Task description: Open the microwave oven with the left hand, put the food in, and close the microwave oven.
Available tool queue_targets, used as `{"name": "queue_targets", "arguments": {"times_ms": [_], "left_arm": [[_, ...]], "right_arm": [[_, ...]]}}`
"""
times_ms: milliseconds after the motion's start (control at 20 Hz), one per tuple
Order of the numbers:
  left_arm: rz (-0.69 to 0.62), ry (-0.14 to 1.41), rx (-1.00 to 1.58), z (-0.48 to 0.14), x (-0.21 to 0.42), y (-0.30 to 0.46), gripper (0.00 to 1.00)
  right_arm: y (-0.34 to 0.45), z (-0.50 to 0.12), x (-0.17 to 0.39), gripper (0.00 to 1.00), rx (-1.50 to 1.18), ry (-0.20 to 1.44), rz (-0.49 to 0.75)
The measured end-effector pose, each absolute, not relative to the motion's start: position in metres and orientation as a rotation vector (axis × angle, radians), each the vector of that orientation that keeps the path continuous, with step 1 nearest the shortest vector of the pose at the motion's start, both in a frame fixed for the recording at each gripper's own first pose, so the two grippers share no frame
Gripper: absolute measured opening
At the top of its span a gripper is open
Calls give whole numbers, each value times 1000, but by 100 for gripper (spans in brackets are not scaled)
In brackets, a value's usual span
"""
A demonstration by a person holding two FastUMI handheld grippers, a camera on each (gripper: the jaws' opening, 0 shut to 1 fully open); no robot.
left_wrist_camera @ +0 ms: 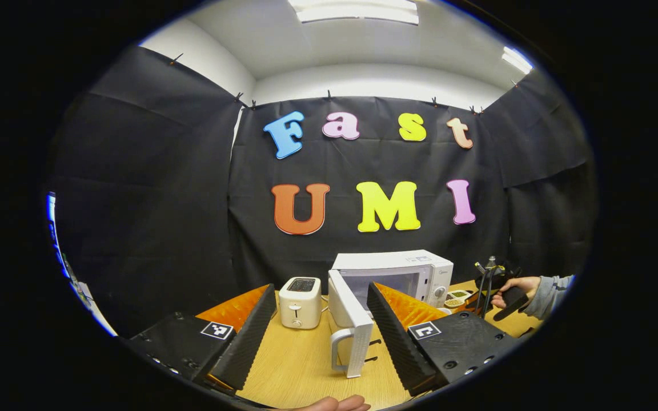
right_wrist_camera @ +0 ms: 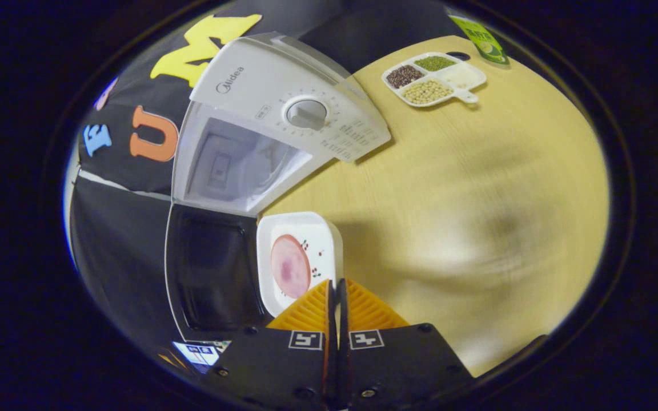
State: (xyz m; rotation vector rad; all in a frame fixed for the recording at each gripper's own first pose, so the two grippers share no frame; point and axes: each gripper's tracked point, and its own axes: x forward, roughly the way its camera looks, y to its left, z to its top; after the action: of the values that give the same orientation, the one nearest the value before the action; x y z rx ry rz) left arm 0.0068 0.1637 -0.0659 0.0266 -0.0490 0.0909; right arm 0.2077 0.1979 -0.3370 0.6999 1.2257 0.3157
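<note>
The white microwave (left_wrist_camera: 403, 271) stands at the back of the wooden table with its door (left_wrist_camera: 347, 325) swung wide open toward me. My left gripper (left_wrist_camera: 322, 288) is open and holds nothing, its fingers spread on either side of the door, short of it. In the right gripper view the oven's cavity (right_wrist_camera: 237, 165) is bare and lit. My right gripper (right_wrist_camera: 336, 285) is shut on the rim of a white square plate (right_wrist_camera: 320, 240) that carries a pink slice of meat (right_wrist_camera: 290, 265). The plate is next to the open door's dark window (right_wrist_camera: 212, 274).
A white toaster (left_wrist_camera: 300, 302) stands left of the microwave. A divided tray of grains (right_wrist_camera: 434, 77) and a green packet (right_wrist_camera: 480, 37) lie on the table (right_wrist_camera: 477, 200) beyond the oven. A sleeved hand (left_wrist_camera: 526, 285) is at the right edge.
</note>
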Motion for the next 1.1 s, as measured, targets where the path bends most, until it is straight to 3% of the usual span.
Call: {"name": "queue_targets", "arguments": {"times_ms": [350, 650, 700, 750, 950, 1100], "left_arm": [[91, -36, 22, -72, 12, 165, 95], [111, -29, 22, -71, 16, 171, 95], [121, -26, 24, -72, 19, 174, 95], [126, -21, 20, -74, 22, 176, 95], [130, 16, -23, -86, 32, 177, 95], [103, 17, -17, -90, 40, 171, 95]], "right_arm": [[263, -338, 245, 4, 990, 1012, 137], [323, -339, 288, 0, 1218, 834, 70], [329, -339, 297, 4, 1244, 790, 52], [333, -341, 308, 0, 1266, 746, 32], [341, -355, 352, 5, 1342, 610, -47], [346, -354, 387, 5, 1364, 525, -30]]}}
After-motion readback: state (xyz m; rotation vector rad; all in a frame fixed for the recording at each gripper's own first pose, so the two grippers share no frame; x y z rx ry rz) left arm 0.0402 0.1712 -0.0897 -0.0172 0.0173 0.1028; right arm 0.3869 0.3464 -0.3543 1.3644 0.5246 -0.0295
